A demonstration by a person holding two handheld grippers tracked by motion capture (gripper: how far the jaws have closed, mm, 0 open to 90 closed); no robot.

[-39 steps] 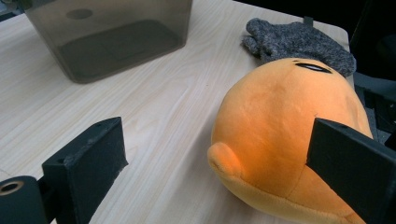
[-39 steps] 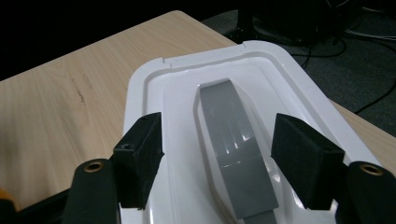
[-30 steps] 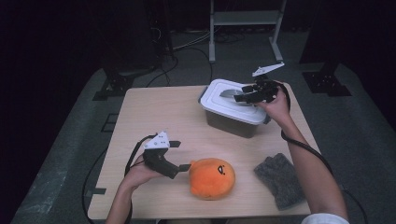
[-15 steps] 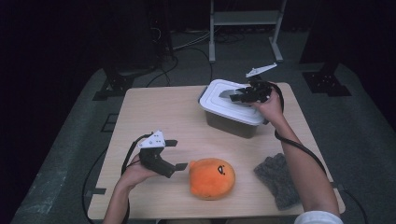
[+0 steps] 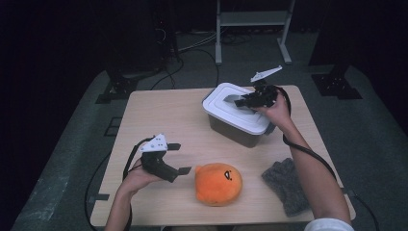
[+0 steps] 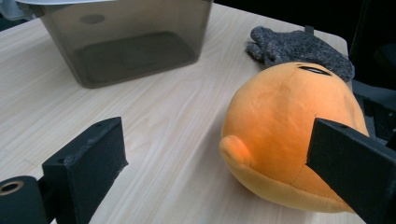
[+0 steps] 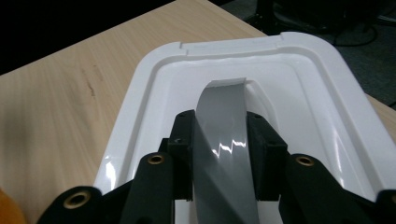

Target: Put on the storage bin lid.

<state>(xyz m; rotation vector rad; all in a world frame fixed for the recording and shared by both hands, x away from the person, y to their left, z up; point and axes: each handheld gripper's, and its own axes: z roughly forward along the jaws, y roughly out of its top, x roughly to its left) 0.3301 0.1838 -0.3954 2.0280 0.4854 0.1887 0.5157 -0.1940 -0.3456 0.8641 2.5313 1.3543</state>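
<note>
Two black jaws of the right gripper (image 7: 219,140) have just been closing & now sit either side of the grey curved plastic handle (image 7: 224,154) on the white rectangular plastic lid (image 5: 235,108), pads pressing its edges, so it's clenched on the handle. That lid lies right under the gripper, on top of the smoky translucent plastic box (image 5: 235,132) on the pale wooden surface (image 5: 159,120). Step in hand, by my read: lift the lid off. To do it well: keep grip centred on the handle, pull straight up so no corner snags, watch the box doesn't ride up w/ it. Left gripper (image 5: 175,159) is released, jaws wide & holding nothing; the round orange plush toy (image 6: 289,144) lies just ahead of it, by one jaw, w/ a dark grey knitted cloth (image 6: 299,49) beyond.
</note>
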